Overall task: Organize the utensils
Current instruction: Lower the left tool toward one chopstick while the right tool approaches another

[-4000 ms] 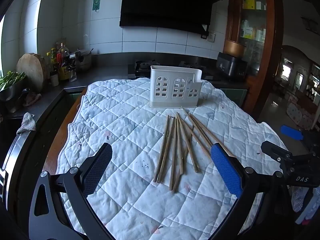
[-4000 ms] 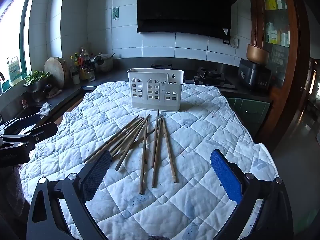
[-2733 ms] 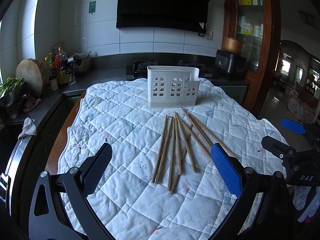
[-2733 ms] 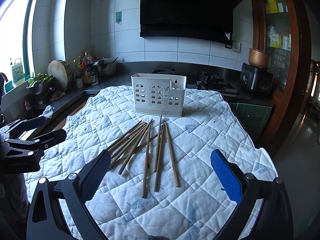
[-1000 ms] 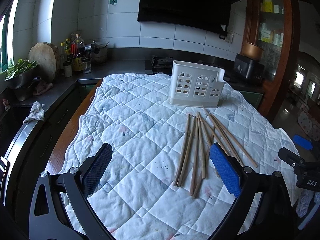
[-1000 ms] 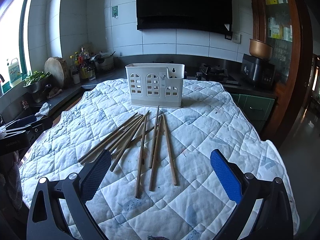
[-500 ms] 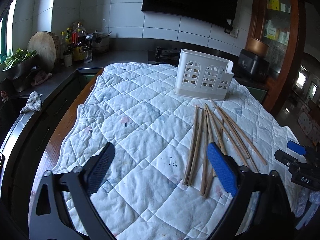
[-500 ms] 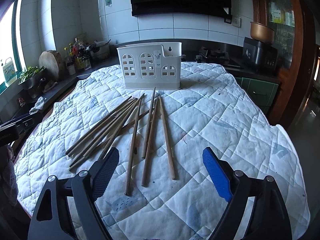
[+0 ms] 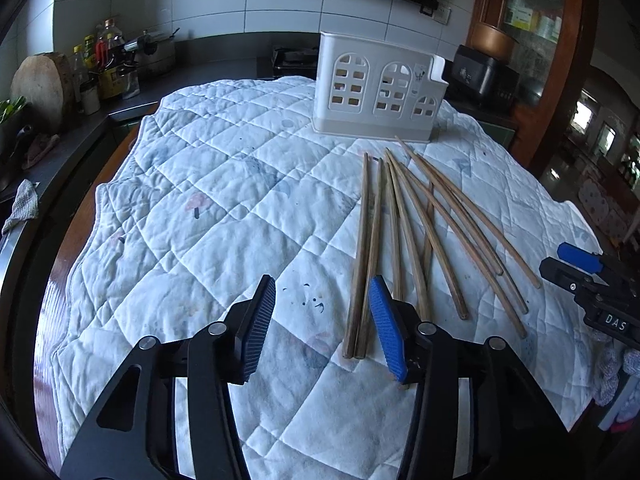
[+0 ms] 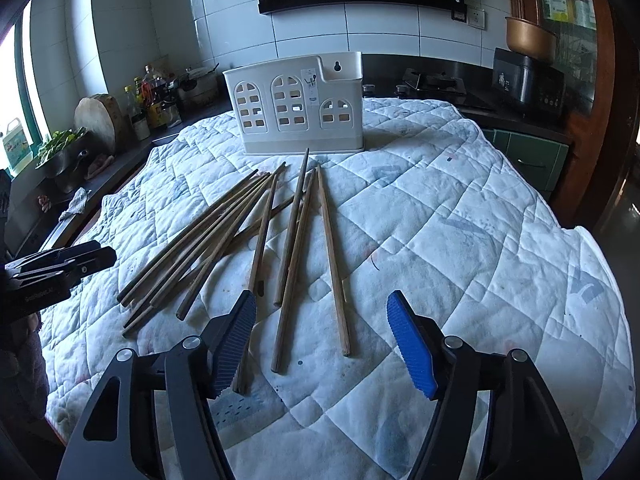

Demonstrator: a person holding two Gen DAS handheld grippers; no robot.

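Note:
Several wooden chopsticks (image 9: 404,224) lie fanned on a white quilted cloth (image 9: 224,200), in front of a white plastic utensil holder (image 9: 378,90) with arched cut-outs. My left gripper (image 9: 320,328) is open and empty, low over the cloth just left of the chopsticks' near ends. In the right wrist view the chopsticks (image 10: 296,236) lie before the holder (image 10: 298,106). My right gripper (image 10: 322,344) is open and empty, its jaws straddling the near ends of the rightmost chopsticks.
A dark counter at the left holds bottles (image 9: 106,66), a round wooden board (image 9: 38,84) and greens (image 10: 60,138). A stove and dark appliance (image 10: 528,80) stand behind the table. A wooden cabinet (image 9: 532,20) is at the right.
Both grippers have dropped lower and moved forward toward the chopsticks. Both jaw pairs have narrowed from wide open, the left more than the right.

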